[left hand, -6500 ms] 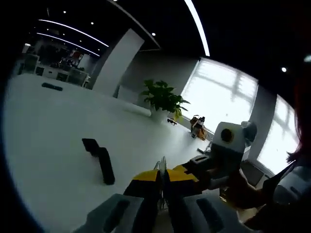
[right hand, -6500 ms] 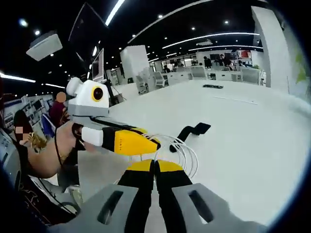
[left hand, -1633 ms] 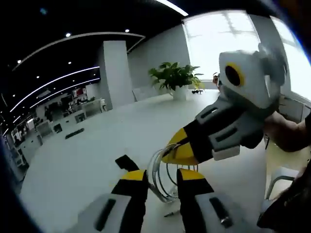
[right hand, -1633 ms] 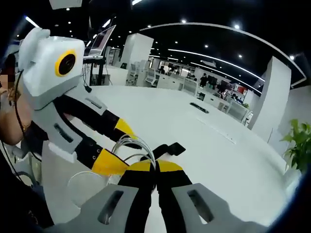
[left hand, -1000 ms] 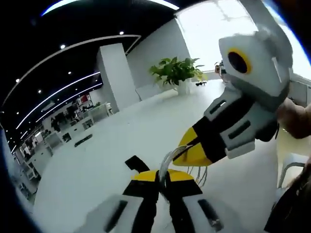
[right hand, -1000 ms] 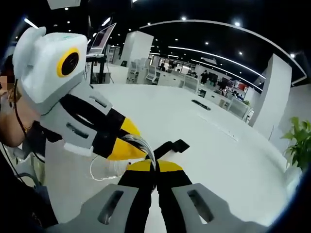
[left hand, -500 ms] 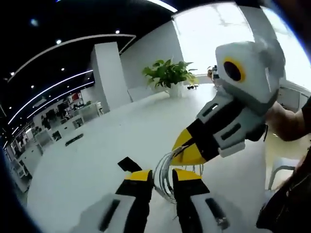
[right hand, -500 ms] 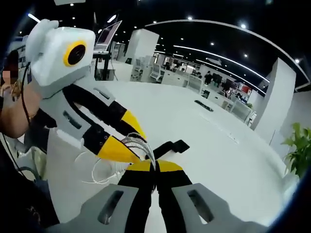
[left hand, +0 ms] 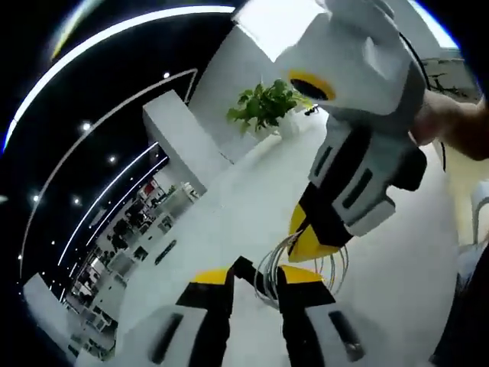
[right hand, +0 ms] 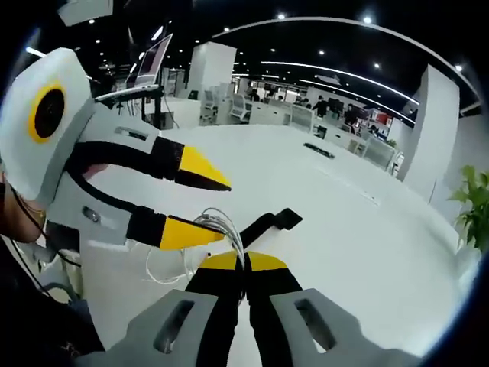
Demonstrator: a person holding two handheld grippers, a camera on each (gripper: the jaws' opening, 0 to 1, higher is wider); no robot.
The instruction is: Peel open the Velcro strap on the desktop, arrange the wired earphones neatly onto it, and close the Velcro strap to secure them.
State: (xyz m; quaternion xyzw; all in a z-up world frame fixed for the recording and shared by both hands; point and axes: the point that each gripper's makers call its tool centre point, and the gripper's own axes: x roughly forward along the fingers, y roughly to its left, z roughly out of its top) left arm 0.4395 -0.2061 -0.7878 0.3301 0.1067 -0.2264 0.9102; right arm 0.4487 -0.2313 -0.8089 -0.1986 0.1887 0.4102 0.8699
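The white earphone cable [right hand: 226,227] is wound into a coil, and my right gripper [right hand: 244,261] is shut on it just above the white desk [right hand: 367,252]. A loose loop of cable [right hand: 164,269] trails on the desk to the left. Behind the coil, the black Velcro strap [right hand: 269,222] lies flat on the desk. My left gripper [right hand: 221,208] comes in from the left, open, its yellow tips above and beside the coil. In the left gripper view the coil [left hand: 269,277] and strap end [left hand: 244,267] sit between my open left gripper [left hand: 256,277], with the right gripper [left hand: 308,243] pinching the coil.
A potted plant [left hand: 267,107] stands at the desk's far edge, also seen as a plant [right hand: 477,214] at right. A small dark object [right hand: 321,151] lies far back on the desk. A person's hand [left hand: 451,126] holds the right gripper. Monitors [right hand: 149,73] stand at back left.
My left gripper was shut on the coil a second ago, opened, and its jaws now stand wider apart. The right gripper stays shut on the coil. The left view has tilted.
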